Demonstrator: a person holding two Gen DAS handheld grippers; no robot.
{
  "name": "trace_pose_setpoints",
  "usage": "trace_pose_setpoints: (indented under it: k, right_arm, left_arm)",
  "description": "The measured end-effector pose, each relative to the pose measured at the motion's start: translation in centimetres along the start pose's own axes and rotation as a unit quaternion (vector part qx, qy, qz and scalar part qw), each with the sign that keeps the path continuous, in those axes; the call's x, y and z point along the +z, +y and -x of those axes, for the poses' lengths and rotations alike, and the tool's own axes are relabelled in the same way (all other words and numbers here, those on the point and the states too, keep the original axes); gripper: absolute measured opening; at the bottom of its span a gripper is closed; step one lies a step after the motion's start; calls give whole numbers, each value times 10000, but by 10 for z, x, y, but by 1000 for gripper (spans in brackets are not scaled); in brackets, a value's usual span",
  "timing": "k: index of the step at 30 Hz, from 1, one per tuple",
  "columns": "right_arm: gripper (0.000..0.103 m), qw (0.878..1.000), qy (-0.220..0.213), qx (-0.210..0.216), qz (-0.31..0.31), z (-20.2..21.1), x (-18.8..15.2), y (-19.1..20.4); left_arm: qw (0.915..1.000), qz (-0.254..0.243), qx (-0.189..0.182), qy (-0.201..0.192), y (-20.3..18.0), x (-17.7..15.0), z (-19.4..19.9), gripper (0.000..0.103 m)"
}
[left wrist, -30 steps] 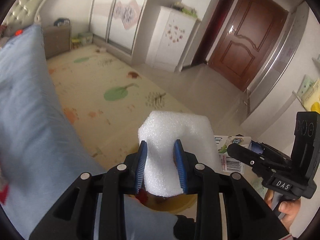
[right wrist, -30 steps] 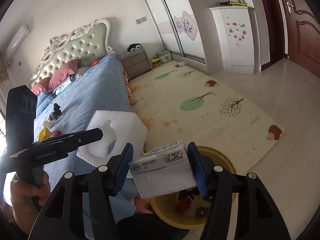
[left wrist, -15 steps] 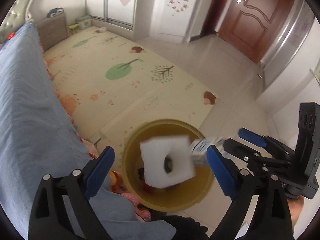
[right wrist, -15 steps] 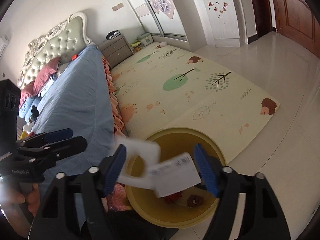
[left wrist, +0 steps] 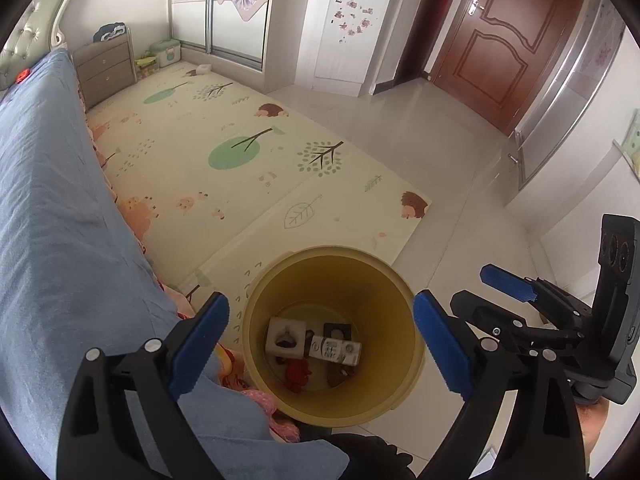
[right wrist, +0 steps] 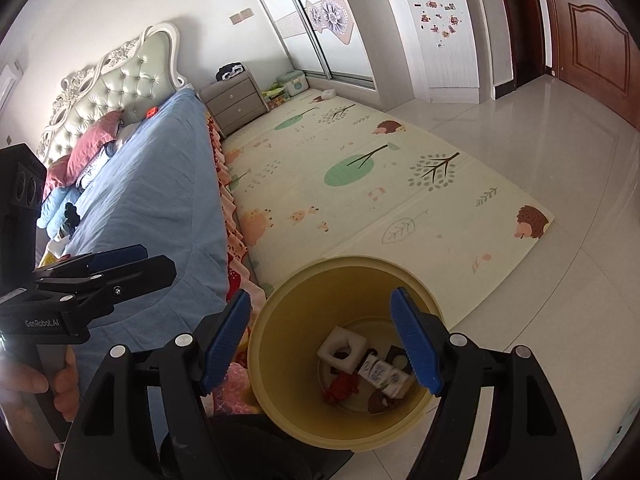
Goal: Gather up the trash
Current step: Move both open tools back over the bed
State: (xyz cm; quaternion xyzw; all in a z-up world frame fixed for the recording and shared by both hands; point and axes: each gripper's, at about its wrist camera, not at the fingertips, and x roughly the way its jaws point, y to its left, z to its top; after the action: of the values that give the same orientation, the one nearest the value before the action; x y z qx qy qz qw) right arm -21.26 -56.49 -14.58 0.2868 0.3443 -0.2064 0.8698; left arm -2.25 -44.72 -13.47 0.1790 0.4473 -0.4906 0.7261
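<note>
- Fingers of the left gripper (left wrist: 321,342) stand spread wide, blue pads either side of the bin mouth, nothing between them.
- Fingers of the right gripper (right wrist: 325,344) are likewise parted and empty, poised over the same opening; its body also shows at the right edge of the left wrist view.
- Round yellow plastic waste bin (left wrist: 256,354) stands on the floor directly below both grippers, just beside the bed edge.
- White foam block with a cut-out hole (left wrist: 286,341) lies on the bin bottom, touching a small white printed carton (left wrist: 335,351); a red scrap (right wrist: 342,388) and dark pieces lie beside them.
- Blue bedspread (right wrist: 160,184) runs along the left; a cream patterned play mat (left wrist: 240,152) covers the floor beyond the bin; a brown wooden door (left wrist: 516,44) closes the far wall.
- Judgement: the deposit step appears complete, both items resting in the bin.
- Next move calls for lifting both grippers clear and searching for further trash; none is plainly identifiable on the mat from these views.
</note>
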Motion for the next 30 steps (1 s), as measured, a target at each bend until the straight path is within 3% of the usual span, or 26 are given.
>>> trace_pose_setpoints:
  k: [10,16,23,30]
  right_arm:
    - [71,9994,-265,82,224,20,6,25]
    - [72,9970,-494,380,459,33,8,55]
    - [81,9867,-896,946,974,45,8,117]
    - [89,9738,-1040,1438,1419,47,6,190]
  left_arm:
    - [9995,116,-64,-285,11,-8,28,93]
    - [9955,288,172,-883,33,-23,73,93]
    - [9753,655,1066,-1820,82,-56,154,95]
    - [9493,1064,1800,-2347,129,-91,222,99]
